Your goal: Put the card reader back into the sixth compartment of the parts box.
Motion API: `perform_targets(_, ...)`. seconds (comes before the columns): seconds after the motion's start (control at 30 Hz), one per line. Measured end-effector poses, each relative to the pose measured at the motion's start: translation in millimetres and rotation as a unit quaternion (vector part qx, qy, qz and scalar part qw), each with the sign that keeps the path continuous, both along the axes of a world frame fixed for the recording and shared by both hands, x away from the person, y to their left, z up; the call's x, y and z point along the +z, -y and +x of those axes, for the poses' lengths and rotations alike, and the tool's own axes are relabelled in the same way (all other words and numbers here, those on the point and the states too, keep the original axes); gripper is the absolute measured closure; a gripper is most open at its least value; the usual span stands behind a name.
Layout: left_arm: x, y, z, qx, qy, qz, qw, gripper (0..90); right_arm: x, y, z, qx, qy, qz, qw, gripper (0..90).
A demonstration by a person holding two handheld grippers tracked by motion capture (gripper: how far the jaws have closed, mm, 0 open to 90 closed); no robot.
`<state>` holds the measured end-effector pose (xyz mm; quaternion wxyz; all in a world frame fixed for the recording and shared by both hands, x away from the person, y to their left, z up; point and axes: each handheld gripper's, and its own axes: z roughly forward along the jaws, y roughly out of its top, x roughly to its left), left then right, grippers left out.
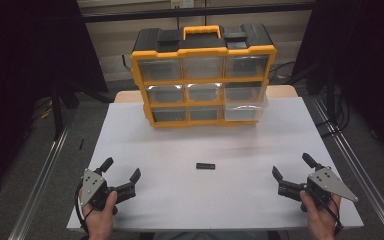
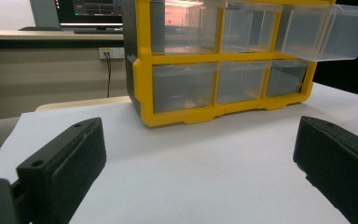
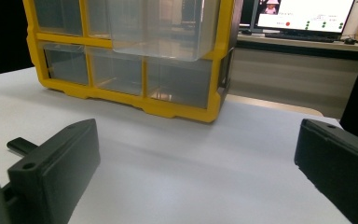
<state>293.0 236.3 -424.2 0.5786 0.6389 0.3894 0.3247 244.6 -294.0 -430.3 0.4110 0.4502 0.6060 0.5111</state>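
A yellow-and-black drawer organizer (image 1: 203,75) stands upright at the far middle of the white table (image 1: 240,195), its nine clear drawers facing the person. The middle-row drawer at its right end (image 1: 246,102) is pulled partway out (the left gripper view shows it jutting forward past the yellow frame, and the right gripper view shows it from below and in front). A small black oblong part (image 1: 205,166) lies flat on the table, about midway between the two grippers and well in front of the organizer; its near end peeks out beside the left-hand jaw in the right gripper view.

The left gripper (image 1: 123,168) rests near the table's front-left corner, held in the person's left hand (image 1: 100,216), with its jaws spread wide and nothing between them. The right gripper (image 1: 293,165) sits near the front-right corner in the right hand (image 1: 321,216), its jaws likewise wide apart and holding nothing. Both grippers are well apart from the black part and point toward the organizer.
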Motion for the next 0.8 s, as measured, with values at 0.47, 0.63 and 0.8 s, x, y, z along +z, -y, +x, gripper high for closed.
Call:
perform_targets(0.47, 0.7, 0.7, 1.4, 0.0, -0.006, 0.004, 1.0, 2.5, -2.6, -1.1, 2.9, 0.022, -0.025, 0.005, 0.9994, 0.0)
perform_targets(0.63, -0.6, -0.3, 0.8, 0.005, -0.012, 0.001, 0.9999, 2.5, -3.1, -3.5, 6.0, 0.031, -0.028, 0.007, 0.9991, 0.1)
perform_targets(0.8, 0.7, -1.5, -0.2, 0.004, -0.01, -0.006, 0.9999, 2.5, -5.6, -9.8, 10.2, 0.064, -0.043, 0.008, 0.997, 1.2)
